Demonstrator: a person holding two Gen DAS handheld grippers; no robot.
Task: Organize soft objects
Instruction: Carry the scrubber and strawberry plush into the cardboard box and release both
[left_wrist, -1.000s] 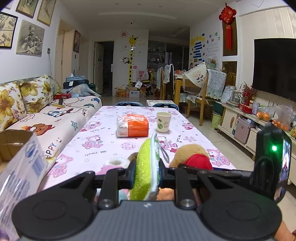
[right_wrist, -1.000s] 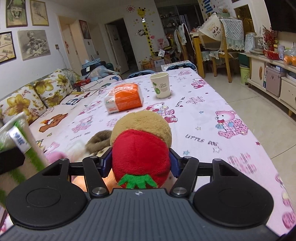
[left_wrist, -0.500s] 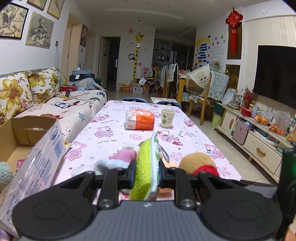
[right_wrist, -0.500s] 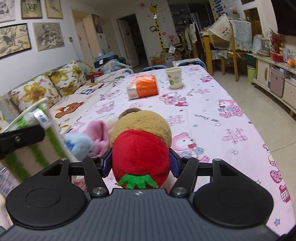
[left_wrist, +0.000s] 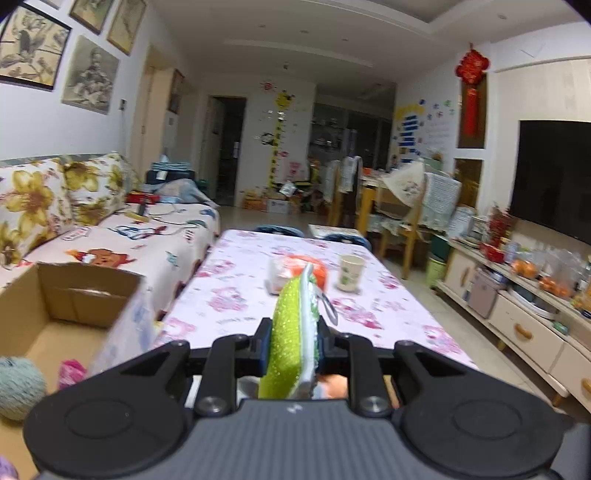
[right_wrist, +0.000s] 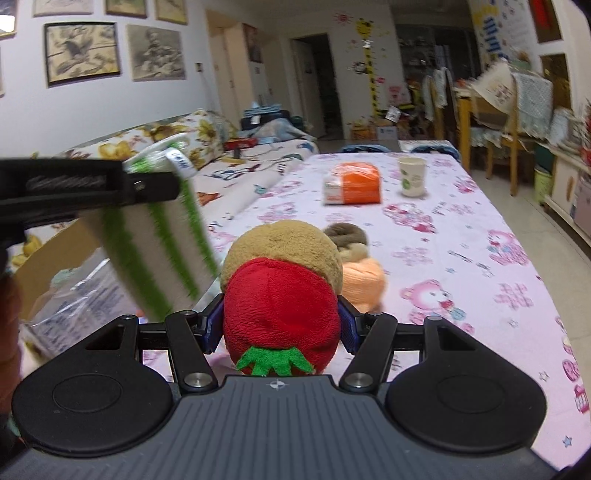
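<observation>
Green sponge pad (left_wrist: 291, 332): clamped edge-on between the closed jaws of the left gripper (left_wrist: 293, 341), held beside the cardboard box (left_wrist: 55, 295). Strawberry plush (right_wrist: 280, 306) (red, tan top): gripped by the part-open right gripper (right_wrist: 280, 325) above the table (right_wrist: 461, 236).

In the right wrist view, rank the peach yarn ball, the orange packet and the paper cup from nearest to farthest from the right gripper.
1. Peach yarn ball: just beyond the right gripper, to its right, on the table.
2. Orange packet: mid-table, well ahead.
3. Paper cup: right of the packet and a little farther back, though the gap between these two is small.
</observation>
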